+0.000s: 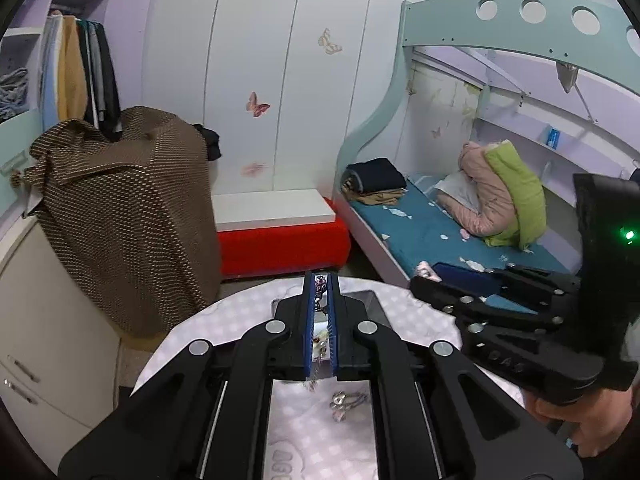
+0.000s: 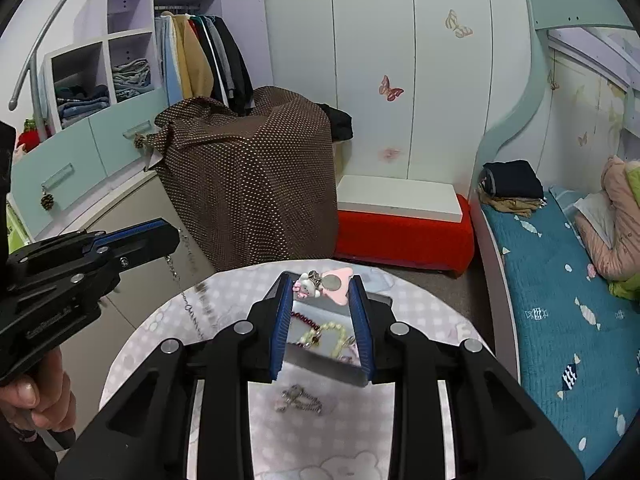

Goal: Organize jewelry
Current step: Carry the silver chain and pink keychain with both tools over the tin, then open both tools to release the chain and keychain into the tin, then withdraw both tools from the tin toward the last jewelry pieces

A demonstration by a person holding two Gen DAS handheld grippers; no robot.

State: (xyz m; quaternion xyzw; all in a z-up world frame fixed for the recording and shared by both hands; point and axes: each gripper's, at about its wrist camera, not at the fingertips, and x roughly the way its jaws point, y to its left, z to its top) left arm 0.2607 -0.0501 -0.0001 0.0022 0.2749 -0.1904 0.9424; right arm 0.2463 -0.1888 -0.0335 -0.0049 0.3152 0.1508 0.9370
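My left gripper [image 1: 321, 280] is shut on a silver chain necklace [image 1: 320, 292] that hangs between its blue pads; in the right wrist view the chain [image 2: 188, 300] dangles from it [image 2: 170, 236] above the round table's left side. My right gripper [image 2: 322, 278] is shut on a pink keychain with a white cat charm [image 2: 324, 282], held over an open grey jewelry box [image 2: 344, 364] holding a pearl bracelet [image 2: 332, 330] and dark red beads [image 2: 306, 320]. Another silver chain with a pink charm [image 2: 298, 400] lies on the table in front of the box.
The round table [image 2: 160, 320] has a pale checked cloth. Behind stand a brown dotted covered object [image 2: 248, 184], a red bench with a white board [image 2: 400, 232], white wardrobe doors and a bunk bed [image 2: 560, 320] at the right.
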